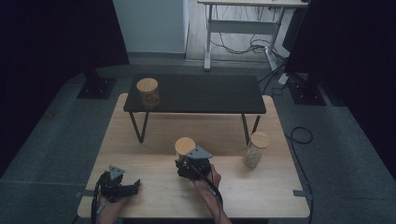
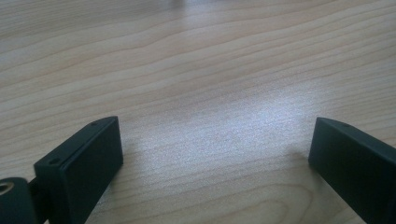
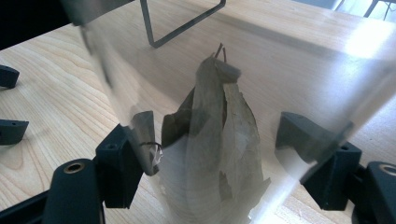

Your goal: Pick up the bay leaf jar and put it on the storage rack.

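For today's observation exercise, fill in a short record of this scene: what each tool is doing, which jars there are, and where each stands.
Right tool: shut on the clear jar of dried leaves, wooden lid
Left tool: open, nothing between, over the wooden table
Second jar: pale filling, on the table, right of the held jar
Third jar: on the black shelf, left end

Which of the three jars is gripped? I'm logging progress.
The middle jar, holding dried leaves, sits between the right gripper's fingers; the others stand apart, untouched.
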`<move>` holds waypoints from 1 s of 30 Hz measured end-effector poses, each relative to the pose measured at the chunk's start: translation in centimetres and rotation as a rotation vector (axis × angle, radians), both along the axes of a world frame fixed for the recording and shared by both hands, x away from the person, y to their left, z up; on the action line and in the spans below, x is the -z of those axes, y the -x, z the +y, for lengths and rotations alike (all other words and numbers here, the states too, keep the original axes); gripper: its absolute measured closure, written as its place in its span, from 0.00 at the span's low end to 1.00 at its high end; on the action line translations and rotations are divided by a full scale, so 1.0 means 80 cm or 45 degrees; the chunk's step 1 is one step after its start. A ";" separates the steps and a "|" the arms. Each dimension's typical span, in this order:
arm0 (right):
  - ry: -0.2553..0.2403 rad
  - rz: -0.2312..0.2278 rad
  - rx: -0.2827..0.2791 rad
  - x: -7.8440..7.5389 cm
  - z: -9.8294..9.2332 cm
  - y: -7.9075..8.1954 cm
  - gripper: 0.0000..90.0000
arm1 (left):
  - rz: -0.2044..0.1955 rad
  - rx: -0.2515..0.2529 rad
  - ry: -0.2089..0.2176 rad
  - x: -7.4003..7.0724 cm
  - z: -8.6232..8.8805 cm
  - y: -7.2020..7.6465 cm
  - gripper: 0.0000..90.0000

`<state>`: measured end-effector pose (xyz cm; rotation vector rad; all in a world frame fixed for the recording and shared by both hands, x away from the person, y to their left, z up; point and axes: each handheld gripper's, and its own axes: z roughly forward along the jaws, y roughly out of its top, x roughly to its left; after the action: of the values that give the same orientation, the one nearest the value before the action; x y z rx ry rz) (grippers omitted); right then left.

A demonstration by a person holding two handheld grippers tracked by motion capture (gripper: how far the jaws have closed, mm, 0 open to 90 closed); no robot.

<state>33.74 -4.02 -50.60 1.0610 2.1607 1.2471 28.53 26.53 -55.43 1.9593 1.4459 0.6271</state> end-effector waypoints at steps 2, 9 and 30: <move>0.003 0.001 0.003 -0.002 -0.001 0.000 0.28 | 0.000 0.000 0.000 0.000 0.000 0.000 0.03; 0.002 0.002 0.004 -0.010 -0.003 -0.001 0.28 | -0.001 0.000 0.001 0.000 0.000 0.000 0.03; -0.014 0.010 -0.002 -0.034 -0.008 -0.004 0.28 | -0.001 0.000 -0.001 0.000 0.000 0.000 0.03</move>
<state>34.07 -4.64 -47.88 1.0709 2.1633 1.2590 28.56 26.53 -55.43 1.9591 1.4451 0.6286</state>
